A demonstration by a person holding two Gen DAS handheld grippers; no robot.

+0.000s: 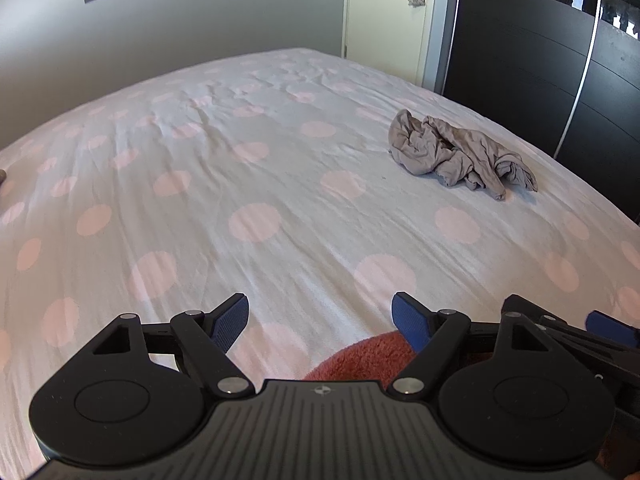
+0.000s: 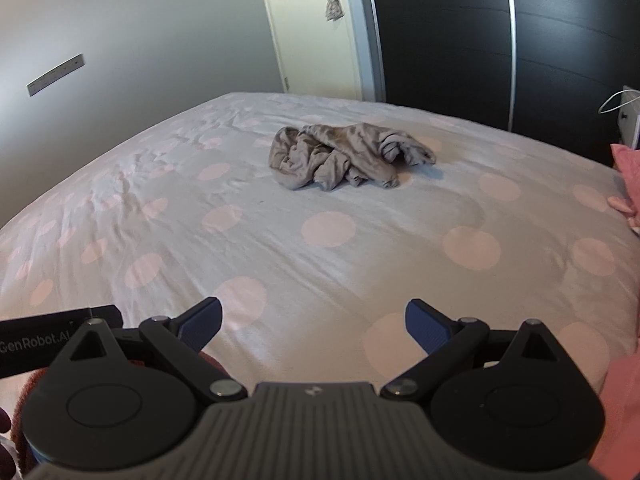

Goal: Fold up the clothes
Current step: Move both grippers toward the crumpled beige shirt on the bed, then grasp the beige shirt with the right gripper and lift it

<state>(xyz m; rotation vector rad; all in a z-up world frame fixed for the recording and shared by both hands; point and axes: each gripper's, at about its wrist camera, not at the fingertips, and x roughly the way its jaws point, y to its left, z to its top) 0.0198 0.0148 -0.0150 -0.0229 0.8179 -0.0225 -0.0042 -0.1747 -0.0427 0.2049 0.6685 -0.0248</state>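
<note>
A crumpled grey-beige garment [image 1: 460, 154] [image 2: 344, 156] lies in a heap on the bed [image 1: 240, 200] [image 2: 360, 260], far from both grippers. In the left wrist view it sits far ahead to the right; in the right wrist view it lies straight ahead. My left gripper [image 1: 320, 322] stands open over the near edge of the bed with nothing between its blue pads [image 1: 230, 326]. My right gripper [image 2: 314, 326] is open too and holds nothing. A rust-coloured fleecy cloth [image 1: 368, 358] shows just below the left gripper.
The bed has a white cover with pale pink dots. Behind it are a grey wall, a cream door [image 2: 316, 28] with a small bag on its handle, and a dark wardrobe [image 2: 460, 32]. Pink fabric [image 2: 628, 164] lies at the right edge. The right gripper's body [image 1: 592, 328] shows beside the left.
</note>
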